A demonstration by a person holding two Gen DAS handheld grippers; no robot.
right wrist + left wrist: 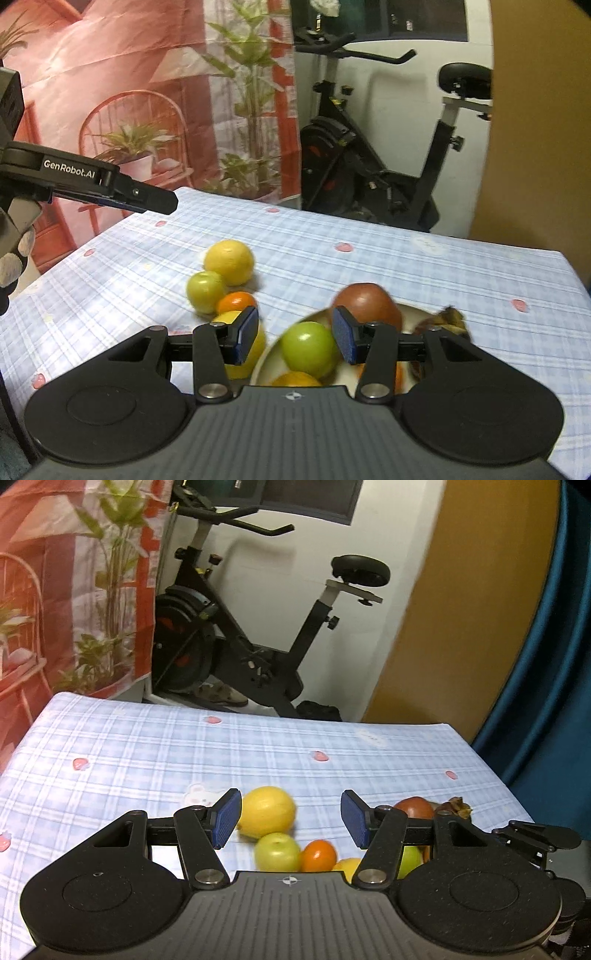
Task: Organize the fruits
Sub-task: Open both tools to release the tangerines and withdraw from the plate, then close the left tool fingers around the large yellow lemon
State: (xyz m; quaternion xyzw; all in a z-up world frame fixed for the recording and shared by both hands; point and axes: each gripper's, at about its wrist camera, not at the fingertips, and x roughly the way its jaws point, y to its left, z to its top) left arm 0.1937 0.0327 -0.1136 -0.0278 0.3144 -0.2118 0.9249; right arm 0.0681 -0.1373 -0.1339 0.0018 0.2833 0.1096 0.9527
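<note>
From the left wrist camera I see my left tongs [291, 821] wide open and holding nothing; the two blue pads [226, 819] stand well apart above the desk [147, 753] with its blue checked cloth; just ahead of the tongs, between the pads and nearer to the left one, lies the big yellow fruit [266, 812]; closer to me than it, a green apple [277, 852] touches an orange fruit [318, 856]; a second yellow fruit [347, 867] shows only partly over the body of the tongs; behind the right finger I see a red-brown fruit [413, 808] and a dry brown thing [456, 806] which I cannot identify; far behind the desk stands an exercise bike [258, 627].

From the right wrist camera my right tongs [294, 336] are open about half and hold nothing; between the pads, a little below them, a second green apple [308, 347] lies in a pale bowl [264, 360]; the red-brown fruit [369, 304] is in the same bowl, just beyond the right pad; an orange-yellow piece [295, 379] lies in the bowl close to me; the dry brown thing [448, 319] is at the far right side of the bowl; left of the tongs, on the cloth, the big yellow fruit [229, 262], green apple [205, 291] and orange fruit [236, 302] lie touching in a group; the second yellow fruit [245, 354] is behind the left pad, beside the bowl; the left tongs [162, 201] hang high at the left, seen from the side.
</note>
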